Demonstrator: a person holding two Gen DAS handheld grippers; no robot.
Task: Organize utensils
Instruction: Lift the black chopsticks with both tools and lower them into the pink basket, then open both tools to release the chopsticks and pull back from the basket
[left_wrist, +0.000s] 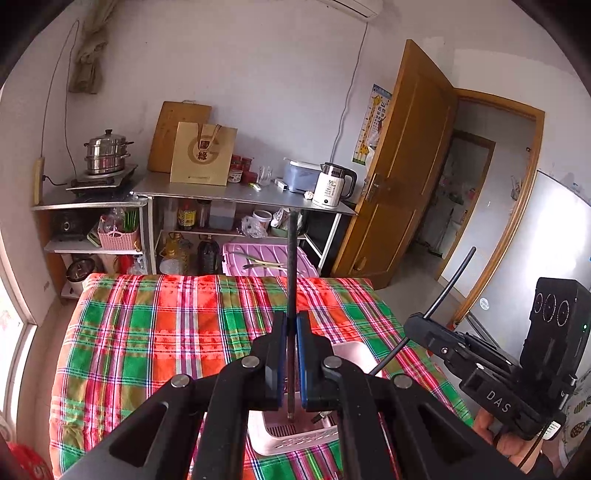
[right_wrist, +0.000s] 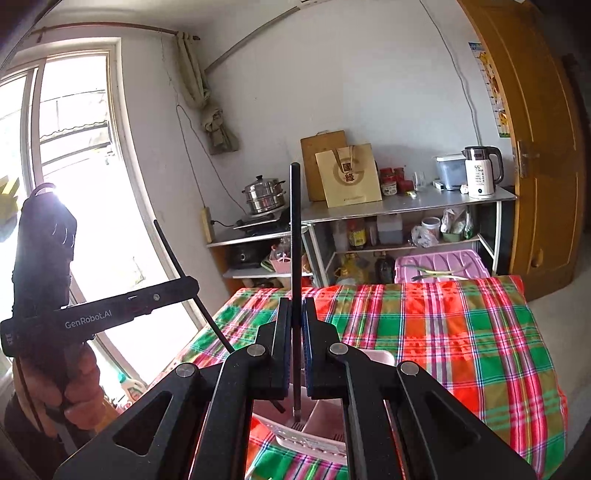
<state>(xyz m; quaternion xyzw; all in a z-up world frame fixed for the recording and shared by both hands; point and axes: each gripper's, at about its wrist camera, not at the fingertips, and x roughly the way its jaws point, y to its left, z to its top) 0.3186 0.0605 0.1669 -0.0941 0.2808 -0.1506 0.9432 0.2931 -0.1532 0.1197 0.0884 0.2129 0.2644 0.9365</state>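
My left gripper (left_wrist: 291, 325) is shut on a black chopstick (left_wrist: 292, 258) that stands upright, its lower tip above a pink utensil basket (left_wrist: 291, 435) on the plaid-covered table (left_wrist: 147, 332). My right gripper (right_wrist: 296, 314) is shut on a second black chopstick (right_wrist: 295, 229), also upright, its lower end over the same pink basket (right_wrist: 314, 439). In the left wrist view the right gripper (left_wrist: 415, 325) shows at the right with its chopstick (left_wrist: 454, 277) tilted. In the right wrist view the left gripper (right_wrist: 194, 284) shows at the left with its chopstick (right_wrist: 177, 258).
Behind the table stand metal shelves (left_wrist: 240, 194) with a steamer pot (left_wrist: 107, 151), a paper bag (left_wrist: 203, 153), a white kettle (left_wrist: 332, 184) and bottles. A purple crate lid (left_wrist: 258, 258) bears some utensils. A wooden door (left_wrist: 406, 166) is open at the right, a window (right_wrist: 74, 184) at the left.
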